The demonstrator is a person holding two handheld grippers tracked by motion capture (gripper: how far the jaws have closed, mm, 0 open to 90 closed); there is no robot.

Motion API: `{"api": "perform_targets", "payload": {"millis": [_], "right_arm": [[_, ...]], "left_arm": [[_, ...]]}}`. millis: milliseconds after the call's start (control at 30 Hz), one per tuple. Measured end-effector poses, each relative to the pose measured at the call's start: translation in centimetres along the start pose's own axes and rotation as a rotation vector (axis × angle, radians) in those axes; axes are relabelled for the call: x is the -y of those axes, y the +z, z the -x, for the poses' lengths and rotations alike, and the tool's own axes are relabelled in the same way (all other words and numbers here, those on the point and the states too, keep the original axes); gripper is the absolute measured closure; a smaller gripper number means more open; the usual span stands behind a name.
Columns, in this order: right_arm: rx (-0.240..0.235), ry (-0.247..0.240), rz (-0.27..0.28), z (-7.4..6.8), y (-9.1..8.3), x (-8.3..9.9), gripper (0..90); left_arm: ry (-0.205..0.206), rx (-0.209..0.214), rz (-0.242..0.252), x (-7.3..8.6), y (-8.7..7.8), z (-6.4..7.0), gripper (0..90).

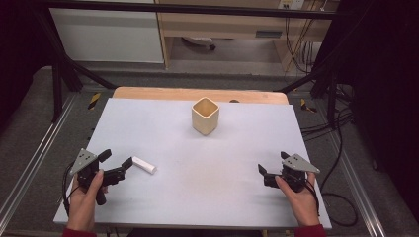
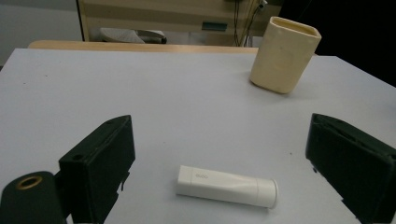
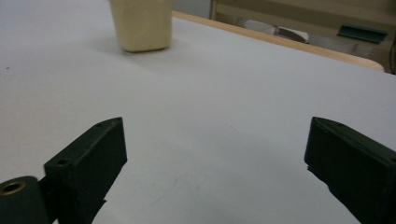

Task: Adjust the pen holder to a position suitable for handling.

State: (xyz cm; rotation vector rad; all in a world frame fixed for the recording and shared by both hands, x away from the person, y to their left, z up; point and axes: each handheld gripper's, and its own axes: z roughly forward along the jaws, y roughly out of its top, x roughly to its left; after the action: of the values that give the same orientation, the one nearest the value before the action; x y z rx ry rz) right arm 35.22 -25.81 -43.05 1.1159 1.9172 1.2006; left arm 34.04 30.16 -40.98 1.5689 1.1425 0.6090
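Observation:
A small white capped tube [image 1: 144, 165] lies on its side on the pale table top [image 1: 217, 163], near the left. My left gripper [image 1: 117, 159] is open right beside it. In the left gripper view the tube [image 2: 227, 185] lies flat between the two spread jaws, touching neither. A cream square cup [image 1: 205, 115] stands upright at the far middle of the table, also seen as the cup [image 2: 285, 54] and the cup [image 3: 140, 23]. My right gripper [image 1: 273, 162] is open at the near right, and nothing lies between its jaws.
A wooden board edge [image 1: 197, 94] runs behind the table top. Black frame bars [image 1: 64, 64] and cables [image 1: 326, 128] flank the table. The table's front edge lies just behind both hands.

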Motion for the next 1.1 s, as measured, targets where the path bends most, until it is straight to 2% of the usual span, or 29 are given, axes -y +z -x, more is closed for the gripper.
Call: {"api": "perform_targets", "payload": {"millis": [200,267,433,500,533,567,733,767,833,867,900,933,1100], "right_arm": [[-0.004,-0.014,-0.007,-0.2,0.1,0.0,3.7],[-0.008,-0.017,-0.006,-0.3,0.1,0.0,3.7],[-0.021,-0.024,-0.012,-0.8,0.4,0.0,3.8],[-0.027,-0.030,-0.018,-0.9,0.5,0.0,3.8],[-0.027,-0.030,-0.018,-0.9,0.5,0.0,3.8],[-0.031,-0.039,-0.022,-1.1,0.6,0.0,3.9],[-0.028,-0.046,-0.023,-1.1,0.6,0.1,3.9],[-0.028,-0.040,-0.022,-1.1,0.6,0.1,3.9],[-0.028,-0.036,-0.021,-1.0,0.6,0.1,3.8],[-0.029,-0.026,-0.019,-1.0,0.6,0.1,3.8],[-0.031,-0.004,-0.005,-0.9,0.5,0.0,3.7],[-0.029,0.000,-0.003,-0.9,0.5,0.0,3.6],[-0.030,0.006,0.007,-1.1,0.5,-0.1,3.9]], "left_arm": [[0.017,-0.009,0.015,-0.2,0.4,-0.1,7.3],[0.005,-0.017,0.015,-0.2,0.6,-0.3,7.5],[0.006,-0.004,0.011,-0.1,1.3,-0.8,7.2],[-0.001,0.011,0.025,-0.1,1.5,-1.2,8.4],[0.015,0.014,0.031,-0.2,1.6,-1.4,8.4],[0.022,-0.011,0.030,-0.4,1.9,-2.0,9.2],[-0.003,-0.025,0.008,-0.3,2.7,-3.2,14.7],[-0.002,-0.030,0.001,-0.3,2.8,-3.4,16.7],[0.005,-0.015,-0.011,-0.3,3.0,-3.5,30.9],[0.018,0.000,-0.018,-0.2,3.1,-3.6,30.9],[0.021,0.013,-0.028,-0.2,3.4,-3.7,39.4],[0.021,0.016,-0.030,-0.2,3.4,-3.8,43.9],[0.038,0.003,-0.036,-0.1,3.4,-3.8,61.2]]}}
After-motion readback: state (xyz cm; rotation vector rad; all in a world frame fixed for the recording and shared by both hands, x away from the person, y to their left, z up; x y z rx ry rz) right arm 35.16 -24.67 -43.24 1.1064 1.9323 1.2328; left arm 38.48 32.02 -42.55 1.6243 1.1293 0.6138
